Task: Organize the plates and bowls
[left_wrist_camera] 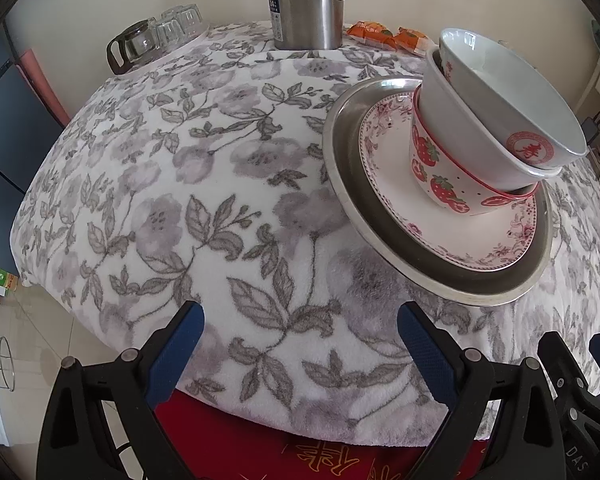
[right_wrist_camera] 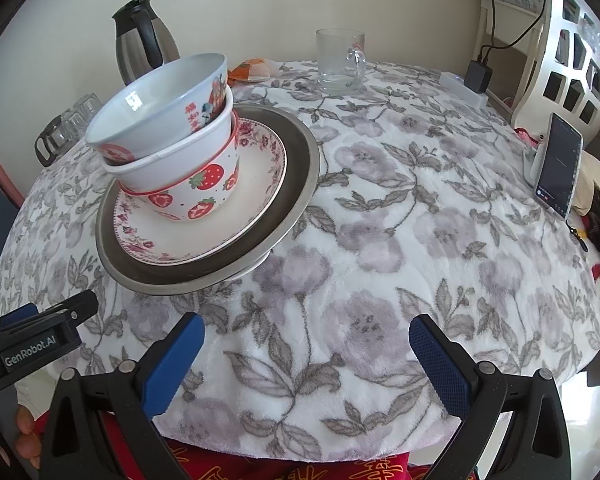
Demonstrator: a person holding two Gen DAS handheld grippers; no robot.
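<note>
Steel round tray (left_wrist_camera: 342, 168) holds floral-rimmed plate (left_wrist_camera: 392, 184), strawberry bowl (left_wrist_camera: 436, 176), two white bowls (left_wrist_camera: 496, 120) nested, mid-table | stacking looks finished | left gripper (left_wrist_camera: 300, 344) wide, empty | right gripper (right_wrist_camera: 306, 350) wide, empty

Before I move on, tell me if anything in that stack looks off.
The top bowl sits tilted in the white bowl beneath it, which is nested in the strawberry bowl. The floral plate and metal tray look settled. Both grippers are open, clear of it.
</note>
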